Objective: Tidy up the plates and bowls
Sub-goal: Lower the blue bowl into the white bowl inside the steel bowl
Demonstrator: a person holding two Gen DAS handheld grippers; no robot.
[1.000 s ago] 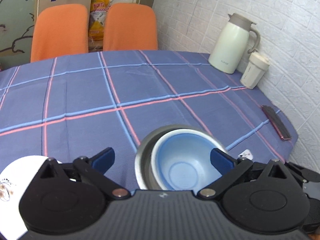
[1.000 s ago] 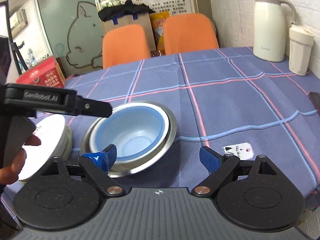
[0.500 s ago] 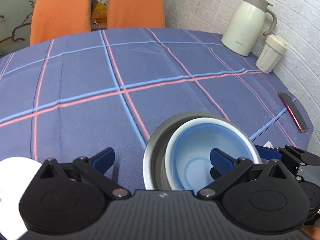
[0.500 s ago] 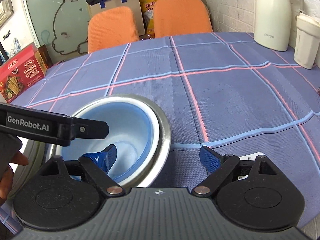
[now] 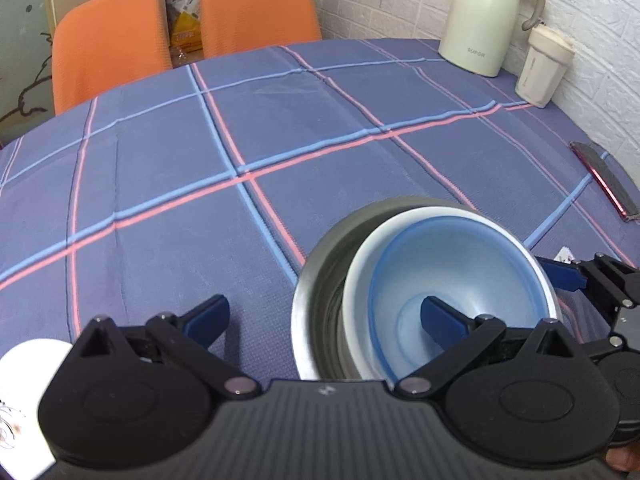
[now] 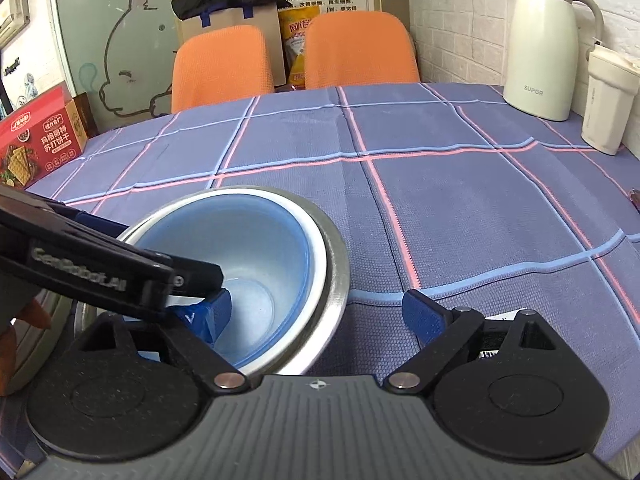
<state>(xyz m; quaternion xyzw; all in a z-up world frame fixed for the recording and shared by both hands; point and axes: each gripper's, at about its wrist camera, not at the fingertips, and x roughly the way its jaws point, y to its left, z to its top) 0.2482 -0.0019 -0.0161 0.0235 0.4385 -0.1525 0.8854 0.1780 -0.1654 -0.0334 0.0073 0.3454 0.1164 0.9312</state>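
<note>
A steel bowl [image 5: 316, 320] stands near the table's front edge, with a white bowl [image 5: 360, 264] and a blue bowl [image 5: 460, 264] nested inside it. My left gripper [image 5: 324, 316] is open astride the stack's left rim, one finger inside the blue bowl and the other outside the steel wall. From the other side, my right gripper [image 6: 320, 316] is open over the steel bowl's [image 6: 336, 276] right rim, its left finger down in the blue bowl [image 6: 256, 240]. A white plate [image 5: 24, 380] lies at the lower left.
At the back right, against the brick wall, are a cream thermos jug [image 5: 484, 16] and a lidded cup [image 5: 544, 68]. A phone [image 5: 604, 180] lies by the right edge. A red cracker box [image 6: 36, 136] sits far left, with two orange chairs [image 6: 224, 64] behind the table.
Both grippers have come in closer and lower onto the nested bowls. Each now has one finger inside the blue bowl. The bowls have not moved.
</note>
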